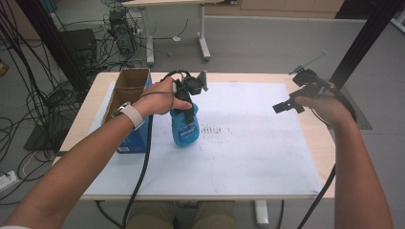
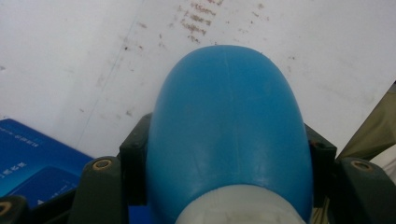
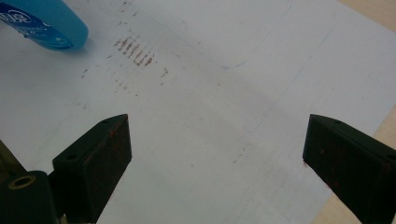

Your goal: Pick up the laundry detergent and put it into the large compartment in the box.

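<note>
Currently the left tool (image 1: 187,106) pinches the blue bottle (image 1: 185,128) near its neck, left of the tabletop (image 1: 267,162) centre, beside the cardboard box (image 1: 130,86). Keep it upright while carrying. The right tool (image 1: 288,104) is spread, empty.

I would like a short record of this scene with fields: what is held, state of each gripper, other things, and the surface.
held thing: blue bottle, upright on the white sheet
left gripper: shut on the blue bottle, one finger on each side of its body near the white neck
right gripper: open, nothing between its fingers, above the white sheet
other things: blue box left of the bottle, with an open cardboard box against it
surface: white sheet with small brown marks, laid on a wooden table
</note>
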Tool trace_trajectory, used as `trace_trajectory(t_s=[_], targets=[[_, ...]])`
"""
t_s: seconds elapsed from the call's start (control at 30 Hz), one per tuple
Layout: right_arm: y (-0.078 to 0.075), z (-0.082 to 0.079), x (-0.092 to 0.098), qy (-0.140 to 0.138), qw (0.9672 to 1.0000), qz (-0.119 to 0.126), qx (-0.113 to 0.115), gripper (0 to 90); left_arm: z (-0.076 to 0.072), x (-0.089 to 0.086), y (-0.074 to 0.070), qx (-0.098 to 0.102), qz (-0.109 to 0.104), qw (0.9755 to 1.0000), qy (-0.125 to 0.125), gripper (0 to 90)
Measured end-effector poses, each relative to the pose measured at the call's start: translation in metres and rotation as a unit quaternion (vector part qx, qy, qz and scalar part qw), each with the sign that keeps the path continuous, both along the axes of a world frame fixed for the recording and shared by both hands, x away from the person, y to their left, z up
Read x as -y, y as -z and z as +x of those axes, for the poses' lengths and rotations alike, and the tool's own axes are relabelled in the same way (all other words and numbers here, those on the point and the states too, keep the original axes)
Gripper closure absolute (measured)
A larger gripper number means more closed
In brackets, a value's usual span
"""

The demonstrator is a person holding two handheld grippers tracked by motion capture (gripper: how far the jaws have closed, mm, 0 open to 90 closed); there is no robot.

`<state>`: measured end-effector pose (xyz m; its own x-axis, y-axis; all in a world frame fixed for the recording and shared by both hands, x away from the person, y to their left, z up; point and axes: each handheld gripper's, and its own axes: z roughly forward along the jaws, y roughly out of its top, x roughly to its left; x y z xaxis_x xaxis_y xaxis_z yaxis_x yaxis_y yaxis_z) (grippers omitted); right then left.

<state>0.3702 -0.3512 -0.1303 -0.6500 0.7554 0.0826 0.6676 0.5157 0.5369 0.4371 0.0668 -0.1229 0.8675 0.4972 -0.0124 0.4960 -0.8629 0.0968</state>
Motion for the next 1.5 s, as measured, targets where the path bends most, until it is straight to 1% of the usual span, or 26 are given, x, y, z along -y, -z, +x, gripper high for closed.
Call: trace_trajectory(t_s=[0.07, 0.17, 0.27, 0.53, 0.7, 0.8, 0.9, 0.97, 1.07, 1.27, 1.37, 1.5], targets=[[0.000, -0.001, -0.001, -0.001, 1.0000, 0.000, 0.001, 7.8, -0.003, 0.001, -0.004, 0.004, 0.002, 1.0000, 0.002, 38.1], [-0.001, -0.001, -0.002, -0.001, 1.0000, 0.000, 0.002, 7.8, -0.005, 0.002, -0.011, 0.006, 0.000, 1.0000, -0.005, 38.2], [-0.002, -0.002, -0.002, -0.002, 1.0000, 0.000, 0.003, 7.8, -0.007, 0.002, -0.018, 0.005, -0.002, 0.9999, -0.016, 38.1], [-0.005, -0.006, -0.005, -0.005, 1.0000, -0.004, 0.007, 7.9, -0.015, 0.004, -0.035, 0.006, 0.007, 0.9991, -0.040, 38.1], [-0.005, -0.007, -0.006, -0.006, 0.9999, -0.004, 0.009, 7.9, -0.017, 0.002, -0.042, 0.004, 0.009, 0.9988, -0.048, 38.1], [-0.006, -0.008, -0.007, -0.008, 0.9999, -0.004, 0.010, 7.9, -0.022, 0.002, -0.047, 0.010, 0.008, 0.9985, -0.053, 38.1], [-0.007, -0.010, -0.009, -0.012, 0.9999, -0.004, 0.012, 7.9, -0.025, 0.002, -0.053, 0.012, 0.008, 0.9982, -0.058, 38.1], [-0.009, -0.011, -0.009, -0.013, 0.9998, -0.003, 0.013, 7.9, -0.026, 0.000, -0.058, 0.011, 0.006, 0.9977, -0.067, 38.1], [-0.010, -0.013, -0.009, -0.014, 0.9997, -0.003, 0.017, 7.9, -0.029, -0.001, -0.066, 0.012, 0.005, 0.9973, -0.073, 38.1], [-0.011, -0.016, -0.009, -0.017, 0.9997, -0.002, 0.020, 7.9, -0.036, -0.002, -0.082, 0.018, 0.008, 0.9959, -0.088, 38.1], [-0.010, -0.017, -0.009, -0.018, 0.9996, 0.000, 0.020, 7.9, -0.040, -0.003, -0.089, 0.022, 0.006, 0.9954, -0.093, 38.1], [-0.010, -0.017, -0.010, -0.022, 0.9995, 0.003, 0.023, 7.9, -0.041, -0.005, -0.097, 0.018, 0.003, 0.9947, -0.102, 38.1]])
